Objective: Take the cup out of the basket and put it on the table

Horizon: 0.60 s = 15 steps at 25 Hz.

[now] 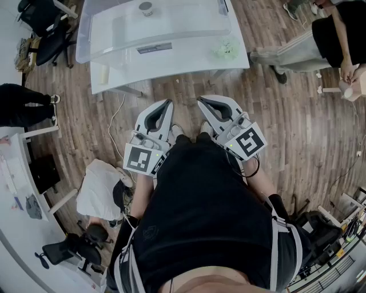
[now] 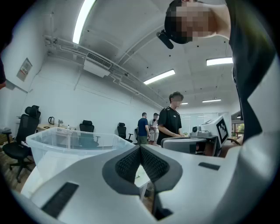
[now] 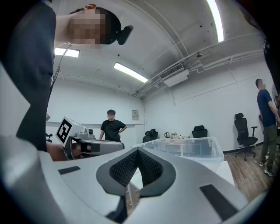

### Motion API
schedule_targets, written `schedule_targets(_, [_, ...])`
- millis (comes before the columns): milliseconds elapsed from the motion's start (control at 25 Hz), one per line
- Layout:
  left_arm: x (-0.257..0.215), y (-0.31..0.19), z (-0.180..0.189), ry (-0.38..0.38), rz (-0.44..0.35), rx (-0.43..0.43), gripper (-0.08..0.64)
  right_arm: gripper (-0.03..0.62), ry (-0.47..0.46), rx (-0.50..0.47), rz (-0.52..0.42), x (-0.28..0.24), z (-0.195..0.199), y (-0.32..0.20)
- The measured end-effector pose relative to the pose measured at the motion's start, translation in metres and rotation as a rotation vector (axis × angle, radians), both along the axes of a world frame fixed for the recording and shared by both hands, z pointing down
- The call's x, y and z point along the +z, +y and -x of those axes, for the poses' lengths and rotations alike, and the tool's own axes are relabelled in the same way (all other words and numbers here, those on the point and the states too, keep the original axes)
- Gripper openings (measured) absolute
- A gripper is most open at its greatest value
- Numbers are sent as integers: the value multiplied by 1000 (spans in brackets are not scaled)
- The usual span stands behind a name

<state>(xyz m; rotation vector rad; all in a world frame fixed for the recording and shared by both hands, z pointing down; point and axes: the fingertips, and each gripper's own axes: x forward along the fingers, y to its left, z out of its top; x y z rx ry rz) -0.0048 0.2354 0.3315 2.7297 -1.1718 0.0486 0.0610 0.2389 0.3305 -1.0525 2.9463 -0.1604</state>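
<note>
- Head view: the left gripper [image 1: 169,103] and right gripper [image 1: 201,101] are held side by side close to the person's body, with their tips pointing at the white table [image 1: 171,64] just ahead. A clear basket [image 1: 108,34] stands on the table beyond both tips. The cup [image 1: 146,8] sits inside it at the far end, well apart from either gripper.
- Left gripper view: the left gripper [image 2: 140,148] has its pads pressed together with nothing between them. The basket [image 2: 65,142] lies ahead to its left.
- Right gripper view: the right gripper [image 3: 138,151] is likewise closed and empty. The basket [image 3: 194,146] lies ahead to its right.
</note>
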Motion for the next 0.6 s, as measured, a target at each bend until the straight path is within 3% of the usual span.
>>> schedule_targets(320, [-2,-1,11,-3,-6,2,18,15,9,3,3,1,8,-1])
schedule_targets(600, [-1,-4,26,-12,-9,6,18,15,-44,-23,23,-2,25,-3])
